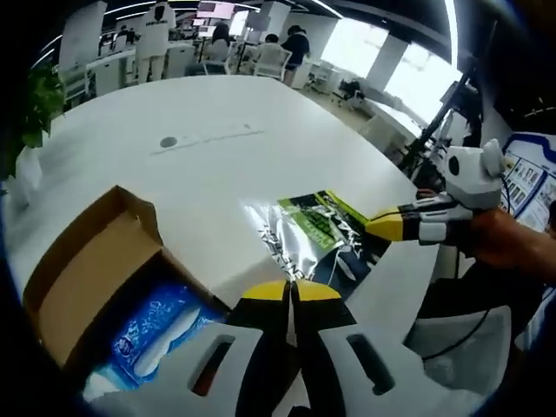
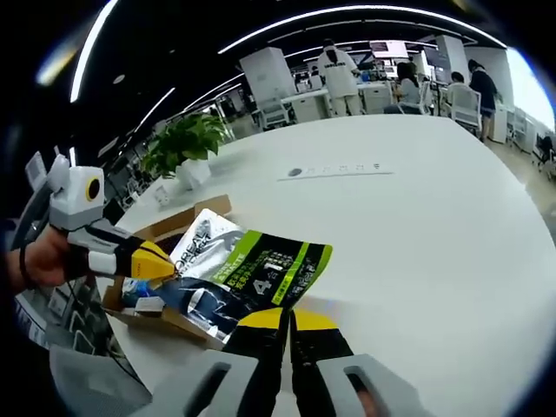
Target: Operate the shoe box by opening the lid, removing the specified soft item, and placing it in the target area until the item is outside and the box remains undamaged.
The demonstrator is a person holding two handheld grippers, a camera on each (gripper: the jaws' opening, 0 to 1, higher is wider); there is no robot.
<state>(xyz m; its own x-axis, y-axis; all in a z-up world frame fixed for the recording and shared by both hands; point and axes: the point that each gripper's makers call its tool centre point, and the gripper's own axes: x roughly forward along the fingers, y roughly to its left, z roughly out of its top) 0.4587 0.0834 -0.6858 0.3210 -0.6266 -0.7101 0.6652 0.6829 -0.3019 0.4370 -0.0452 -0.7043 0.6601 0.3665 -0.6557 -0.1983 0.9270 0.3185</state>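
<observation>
Both tools pinch shut on foil pouch [image 2: 248, 278], lettering "L'OREAL"; right tool [image 2: 291, 320], left tool [image 1: 293, 291]. Open shoe box [image 1: 87, 269] at 8 o'clock on counter [image 1: 208, 165].

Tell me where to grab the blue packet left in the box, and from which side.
Grip the blue packet by its upper edge, coming straight down through the open top of the cardboard box. It lies flat inside, walled in on the sides, so only the top is free.
</observation>
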